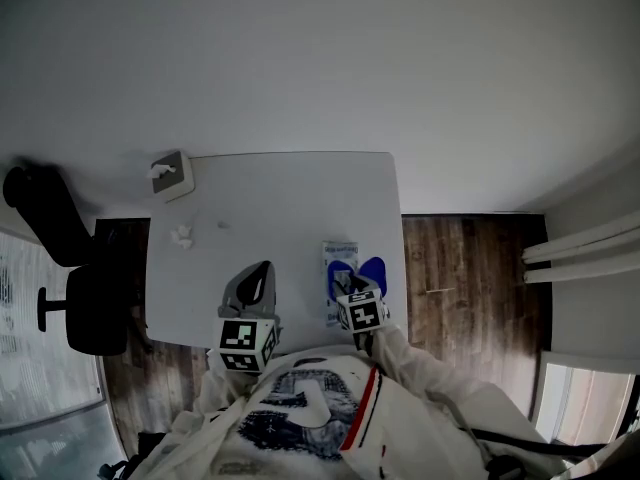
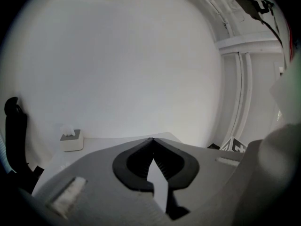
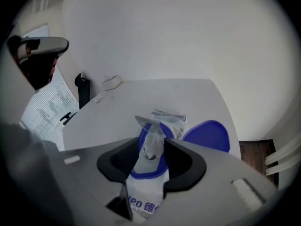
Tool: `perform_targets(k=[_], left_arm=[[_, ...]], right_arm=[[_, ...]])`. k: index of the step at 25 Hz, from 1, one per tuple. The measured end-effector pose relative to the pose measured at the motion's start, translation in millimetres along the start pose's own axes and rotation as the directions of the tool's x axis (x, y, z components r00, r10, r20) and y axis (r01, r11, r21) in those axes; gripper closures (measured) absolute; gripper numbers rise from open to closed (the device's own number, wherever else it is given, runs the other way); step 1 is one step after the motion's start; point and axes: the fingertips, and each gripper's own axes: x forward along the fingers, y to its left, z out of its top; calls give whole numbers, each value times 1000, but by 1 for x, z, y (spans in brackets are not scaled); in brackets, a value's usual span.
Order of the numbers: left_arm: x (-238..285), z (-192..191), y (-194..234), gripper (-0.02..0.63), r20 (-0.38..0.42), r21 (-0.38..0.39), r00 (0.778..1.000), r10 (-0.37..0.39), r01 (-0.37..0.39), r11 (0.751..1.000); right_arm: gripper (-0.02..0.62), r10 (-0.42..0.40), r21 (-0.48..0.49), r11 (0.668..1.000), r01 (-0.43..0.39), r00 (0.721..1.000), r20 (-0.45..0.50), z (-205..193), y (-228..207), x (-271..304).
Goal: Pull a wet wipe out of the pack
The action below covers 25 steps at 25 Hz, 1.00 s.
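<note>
The right gripper (image 3: pixel 152 139) has its fingers narrowed onto a wet wipe (image 3: pixel 148 131), a twisted tuft pinched between the two dark pads and standing up past the fingertips. Directly under the fingers lies the pack (image 3: pixel 141 200) on the white table (image 1: pixel 280 188), its opening ringed in blue, with the hinged blue lid (image 3: pixel 207 135) flipped open just right of the right finger. The left gripper (image 2: pixel 151 142) hangs above the table with its fingertips touching and nothing between them; a tissue box (image 2: pixel 72 140) stands far beyond its fingers, to their left.
</note>
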Motion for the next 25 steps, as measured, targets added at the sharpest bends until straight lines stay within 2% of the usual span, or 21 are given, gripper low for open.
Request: perform_targets(k=[7, 19, 25], left_arm=[[-4, -1, 9, 601, -1, -8, 1000, 28, -28, 1000], [-3, -3, 7, 601, -13, -14, 999, 37, -37, 999], [-3, -2, 6, 601, -12, -10, 999, 37, -37, 999]], right_arm=[[494, -8, -18, 1000, 8, 1000, -8, 4, 1, 4], [555, 2, -40, 999, -3, 1000, -15, 4, 2, 7], [572, -21, -46, 999, 21, 1000, 0, 5, -1, 6]])
